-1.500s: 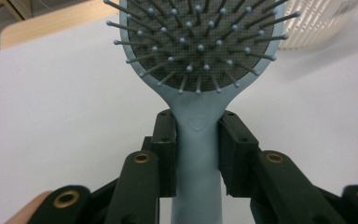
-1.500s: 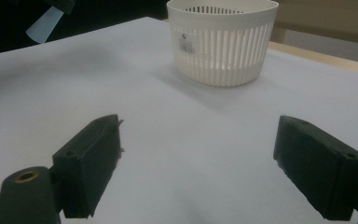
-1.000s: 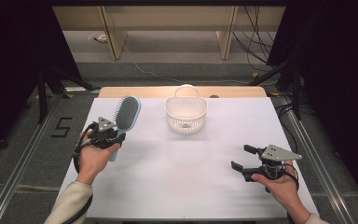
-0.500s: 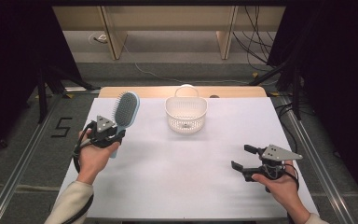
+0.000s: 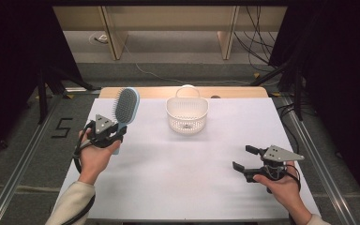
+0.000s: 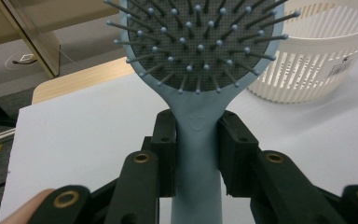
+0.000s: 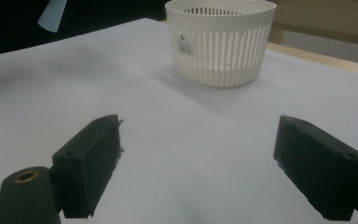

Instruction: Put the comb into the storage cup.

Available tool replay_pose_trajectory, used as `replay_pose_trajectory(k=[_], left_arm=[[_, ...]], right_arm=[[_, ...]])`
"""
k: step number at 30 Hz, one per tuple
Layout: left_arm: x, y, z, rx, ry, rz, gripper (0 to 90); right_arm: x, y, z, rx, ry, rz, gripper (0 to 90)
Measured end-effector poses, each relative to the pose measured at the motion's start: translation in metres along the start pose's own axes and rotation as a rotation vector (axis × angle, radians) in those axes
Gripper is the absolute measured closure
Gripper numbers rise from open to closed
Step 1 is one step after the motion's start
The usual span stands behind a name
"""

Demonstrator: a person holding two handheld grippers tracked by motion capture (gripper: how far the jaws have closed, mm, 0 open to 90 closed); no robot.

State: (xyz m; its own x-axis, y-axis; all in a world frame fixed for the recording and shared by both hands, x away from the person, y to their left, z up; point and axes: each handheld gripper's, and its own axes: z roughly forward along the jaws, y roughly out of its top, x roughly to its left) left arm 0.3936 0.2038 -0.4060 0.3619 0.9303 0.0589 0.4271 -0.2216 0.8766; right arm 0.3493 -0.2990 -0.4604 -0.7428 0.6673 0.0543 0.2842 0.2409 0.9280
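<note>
A light blue hairbrush (image 5: 125, 105) with dark bristles stands tilted up over the table's far left. My left gripper (image 5: 116, 134) is shut on its handle, just below the head. In the left gripper view both pads (image 6: 165, 140) press the handle of the hairbrush (image 6: 200, 46) from either side, bristles facing the camera. A white slotted basket (image 5: 187, 123) sits at the far middle of the table, apart from both grippers. My right gripper (image 5: 243, 158) rests near the front right, open and empty, pointing left. In the right gripper view the right gripper (image 7: 198, 158) faces the basket (image 7: 221, 46).
White sheet (image 5: 187, 183) covers the table, with a wooden strip (image 5: 234, 92) along the far edge. Metal rails run along both sides. Cables lie on the floor beyond the table. The basket (image 6: 317, 60) stands just right of the brush in the left gripper view.
</note>
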Motion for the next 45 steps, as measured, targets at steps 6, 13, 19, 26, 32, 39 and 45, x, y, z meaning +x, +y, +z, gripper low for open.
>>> replay_pose_trajectory(k=[6, 13, 19, 26, 32, 39, 45], left_arm=[[-0.001, 0.001, 0.000, -0.014, 0.000, 0.003, 69.8], [-0.002, 0.001, 0.001, -0.018, 0.000, 0.002, 69.8], [-0.002, 0.003, 0.001, -0.044, 0.005, -0.003, 69.8], [-0.003, 0.006, 0.001, -0.063, 0.007, -0.003, 69.8], [-0.002, 0.007, 0.001, -0.068, 0.007, -0.003, 69.9], [-0.003, 0.009, 0.001, -0.077, 0.010, -0.001, 69.9], [-0.004, 0.011, 0.002, -0.079, 0.007, -0.002, 69.8]], right_arm=[[0.000, 0.000, 0.000, 0.001, 0.000, 0.000, 15.9], [0.000, 0.000, 0.000, -0.001, -0.002, 0.001, 15.8], [0.000, 0.000, 0.000, -0.006, -0.004, 0.002, 15.7], [0.000, 0.000, 0.000, -0.007, -0.006, 0.004, 15.7], [-0.001, 0.000, -0.001, -0.007, -0.009, 0.002, 15.7], [0.000, 0.000, 0.000, -0.008, -0.007, 0.002, 15.6], [0.000, 0.000, 0.000, -0.007, -0.006, 0.003, 15.6]])
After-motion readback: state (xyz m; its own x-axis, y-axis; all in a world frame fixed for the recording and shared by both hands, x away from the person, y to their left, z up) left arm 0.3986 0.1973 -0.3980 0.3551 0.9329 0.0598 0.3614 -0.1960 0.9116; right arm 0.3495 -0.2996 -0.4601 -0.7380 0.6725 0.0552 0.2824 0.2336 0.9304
